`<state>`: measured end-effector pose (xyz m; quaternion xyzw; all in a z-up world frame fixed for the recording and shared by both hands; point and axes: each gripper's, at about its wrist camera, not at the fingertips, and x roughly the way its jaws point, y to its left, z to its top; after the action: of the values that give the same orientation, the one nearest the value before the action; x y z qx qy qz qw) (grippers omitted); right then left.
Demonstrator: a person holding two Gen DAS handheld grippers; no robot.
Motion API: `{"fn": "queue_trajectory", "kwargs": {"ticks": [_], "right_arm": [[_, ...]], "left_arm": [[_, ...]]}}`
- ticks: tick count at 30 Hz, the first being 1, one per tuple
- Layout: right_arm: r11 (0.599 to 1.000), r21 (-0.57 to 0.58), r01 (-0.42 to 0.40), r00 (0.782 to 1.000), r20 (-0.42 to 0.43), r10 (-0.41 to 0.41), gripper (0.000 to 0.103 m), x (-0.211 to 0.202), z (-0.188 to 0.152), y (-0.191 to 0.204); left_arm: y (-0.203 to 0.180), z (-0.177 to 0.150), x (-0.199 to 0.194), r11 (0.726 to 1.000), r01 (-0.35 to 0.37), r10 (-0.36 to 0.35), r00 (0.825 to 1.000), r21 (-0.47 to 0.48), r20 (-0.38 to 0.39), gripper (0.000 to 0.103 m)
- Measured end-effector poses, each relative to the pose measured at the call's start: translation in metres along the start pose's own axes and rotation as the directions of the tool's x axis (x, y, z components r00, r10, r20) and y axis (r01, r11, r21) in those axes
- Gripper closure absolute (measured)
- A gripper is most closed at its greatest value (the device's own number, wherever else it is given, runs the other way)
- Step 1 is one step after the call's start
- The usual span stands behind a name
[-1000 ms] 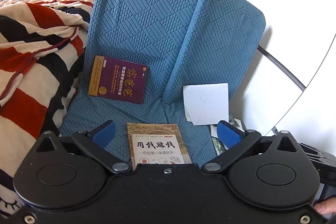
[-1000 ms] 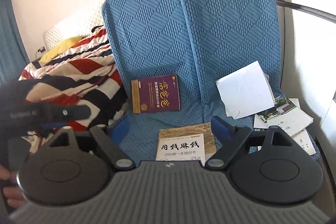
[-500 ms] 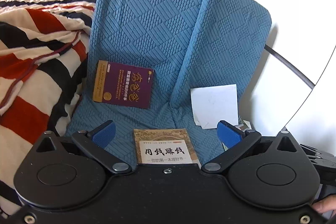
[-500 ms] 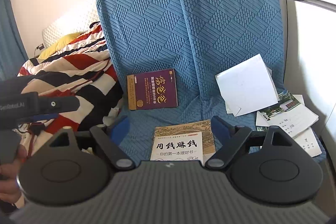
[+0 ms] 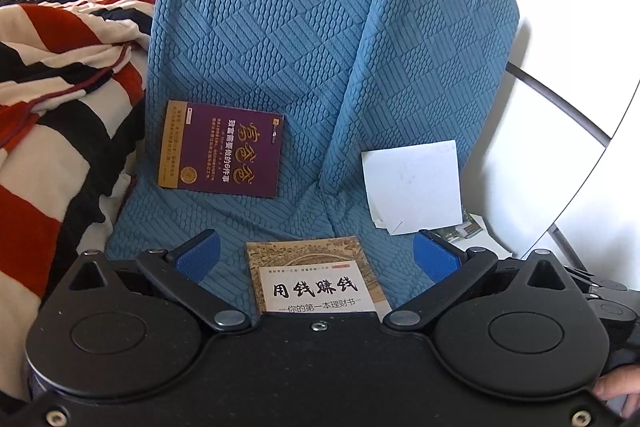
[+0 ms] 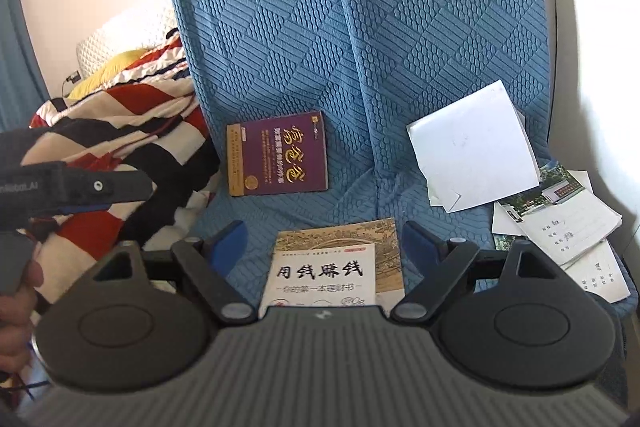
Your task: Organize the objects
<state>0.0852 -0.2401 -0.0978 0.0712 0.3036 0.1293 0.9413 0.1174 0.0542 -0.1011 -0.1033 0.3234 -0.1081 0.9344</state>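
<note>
Blue cushions: I am seeing a soft, sloped surface; books are likely sliding if nudged.
Striped blanket: it is crowding my left side.
Loose papers: they are risking scatter or creasing.
Purple book: it is leaning against the backrest.
Tan book: it is lying flat between my fingers.
Left gripper: released, holding nothing.
Right gripper: released, holding nothing.

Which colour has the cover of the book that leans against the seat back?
Purple, with gold lettering and a gold band: the purple book, clearest in the left wrist view.
</note>
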Motion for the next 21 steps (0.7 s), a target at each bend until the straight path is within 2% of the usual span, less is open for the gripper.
{"fn": "queue_trajectory", "kwargs": {"ticks": [5, 11, 21], "right_arm": [[1.0, 0.007, -0.003, 1.0, 0.013, 0.003, 0.017, 0.019, -0.007, -0.005], [1.0, 0.023, -0.01, 0.999, 0.042, 0.009, 0.017, 0.045, -0.007, -0.009], [0.996, 0.045, -0.08, 0.996, 0.047, 0.078, 0.017, 0.084, 0.003, -0.019]], "left_arm": [[0.007, -0.004, 0.026, 1.0, 0.004, -0.004, 1.0, 0.006, 0.003, 0.0], [0.02, 0.001, 0.061, 1.0, -0.006, 0.006, 1.0, -0.03, 0.012, 0.0], [0.047, 0.004, 0.115, 0.998, -0.054, 0.054, 0.999, -0.025, 0.0, 0.0]]}}
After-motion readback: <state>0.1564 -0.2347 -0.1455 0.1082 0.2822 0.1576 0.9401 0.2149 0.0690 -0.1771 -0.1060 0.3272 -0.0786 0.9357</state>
